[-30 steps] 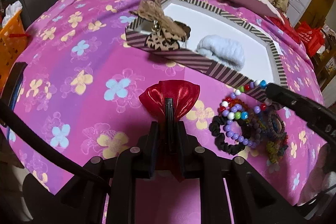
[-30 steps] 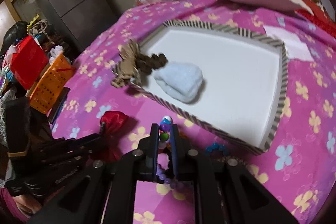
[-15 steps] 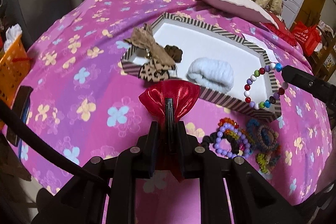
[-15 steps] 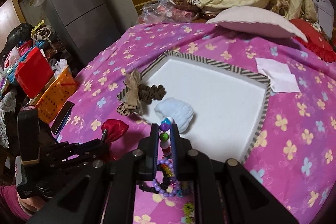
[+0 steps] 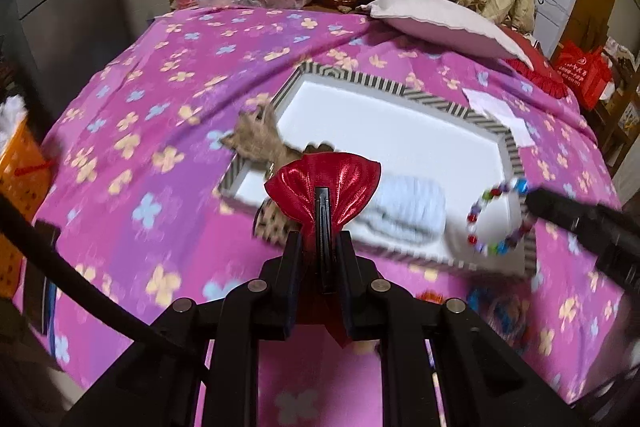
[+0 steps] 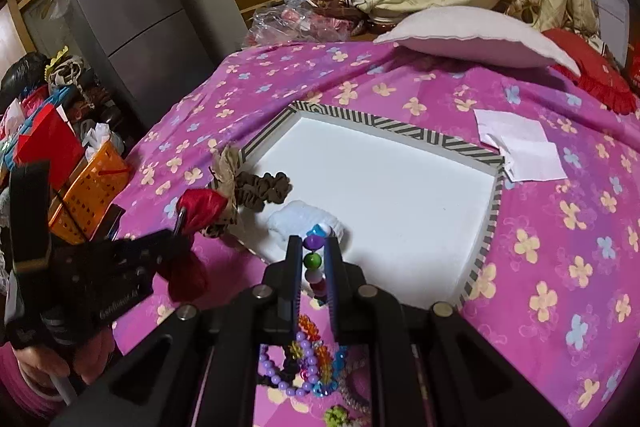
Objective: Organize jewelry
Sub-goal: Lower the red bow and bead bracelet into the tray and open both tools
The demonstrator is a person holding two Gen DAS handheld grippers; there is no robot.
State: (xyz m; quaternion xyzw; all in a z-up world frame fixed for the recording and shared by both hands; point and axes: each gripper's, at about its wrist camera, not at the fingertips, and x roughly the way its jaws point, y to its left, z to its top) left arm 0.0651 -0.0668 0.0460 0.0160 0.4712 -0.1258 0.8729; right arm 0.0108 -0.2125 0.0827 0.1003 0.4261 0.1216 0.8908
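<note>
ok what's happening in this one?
A person with two handheld grippers is sorting accessories into a striped tray on a pink floral bed. The left gripper is shut on a shiny red bow; the right gripper is shut on a multicoloured bead bracelet. Both items hang by the tray's near edge. More bracelets lie on the bedspread.

A grey fridge (image 6: 132, 39) stands upper left, an orange basket (image 6: 94, 187) below it, a pillow (image 6: 476, 37) upper right.
</note>
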